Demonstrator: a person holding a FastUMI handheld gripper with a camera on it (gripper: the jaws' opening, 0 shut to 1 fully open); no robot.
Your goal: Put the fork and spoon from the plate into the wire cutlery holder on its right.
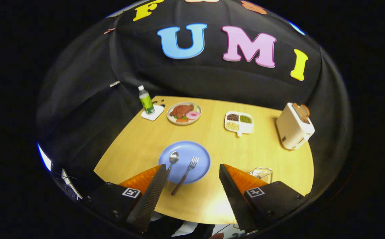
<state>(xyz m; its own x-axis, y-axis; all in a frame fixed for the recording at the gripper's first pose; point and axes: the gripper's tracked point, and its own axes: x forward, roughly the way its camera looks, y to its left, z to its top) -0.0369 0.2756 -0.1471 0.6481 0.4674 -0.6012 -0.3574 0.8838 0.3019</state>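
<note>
Gripper view: gripper (192,171) is high above the near edge of the wooden table (212,199), jaws spread wide, nothing held, nothing touching either finger. Blue plate (197,156) sits just ahead, in the gap between the fingertips and a bit toward the left finger. Spoon (173,158) lies on the plate's left part, bowl away from the gripper, handle running back toward it and passing behind the left fingertip, so its near end is hidden. Fork (185,174) is beside it on the right, tines up on the plate, brown handle angled down-left and overhanging the plate rim onto the table. Both long axes run roughly along the approach direction, fork slightly skewed left at the handle end. That's the key relation: jaws close across the handles, so a descent onto the fork handle should line up without much wrist roll, my read. Fork looks the easier first pick since its handle is clear of the plate. Wire cutlery holder (261,174) is right of the plate, just beyond the right fingertip, partly hidden by it. Task not started: both utensils on the plate. Further back: food dish (184,113), divided tray (239,122), toaster (293,127), bottle (145,100).
</note>
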